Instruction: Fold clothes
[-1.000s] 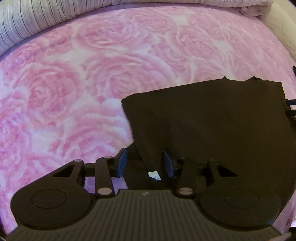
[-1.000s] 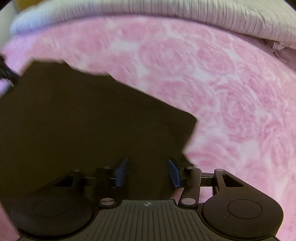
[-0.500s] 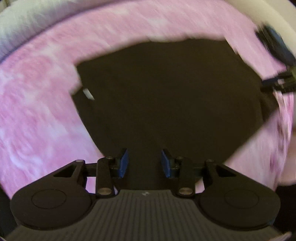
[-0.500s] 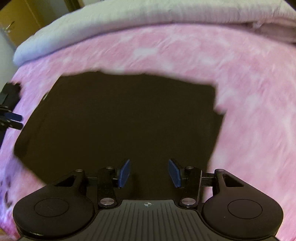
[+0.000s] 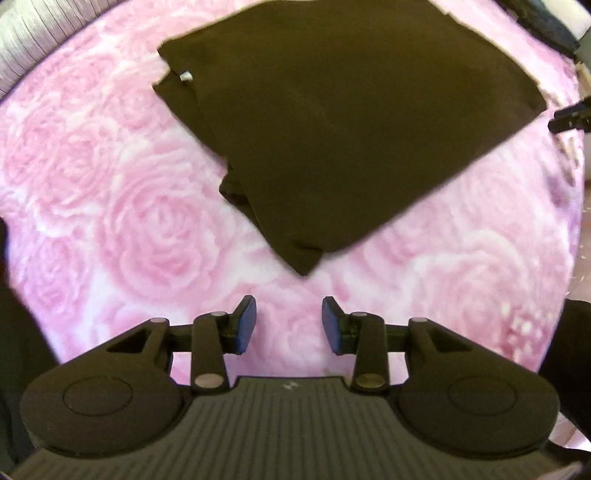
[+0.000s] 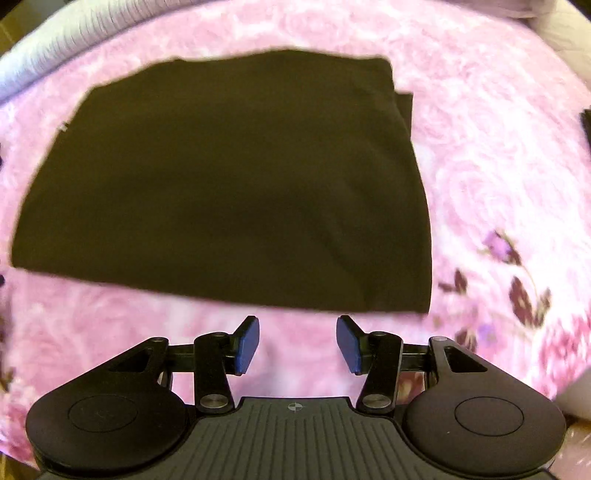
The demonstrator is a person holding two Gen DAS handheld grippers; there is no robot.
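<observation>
While both grippers point down at the bed, the folded dark garment (image 5: 351, 122) lies flat on the pink rose-patterned blanket (image 5: 122, 221), clear of either tool. In the left wrist view the garment fills the upper middle and upper right of the frame, turned so that one corner points down toward the left gripper (image 5: 289, 325); that corner stops short of the blue pads (image 5: 246, 325), with bare blanket between. The left jaws stand apart with nothing between them. A small white tag (image 5: 185, 76) shows near the garment's upper left edge, where layered fold edges step down the left side.

In the right wrist view the same garment (image 6: 229, 184) spreads across the middle and left of the frame, its lower edge running just above the right gripper (image 6: 297, 345), not touching it. Those jaws too stand apart and empty. Stacked fold edges show at the garment's upper right corner. Open blanket lies to the right and below; a striped grey cover (image 6: 74, 33) borders the upper left.
</observation>
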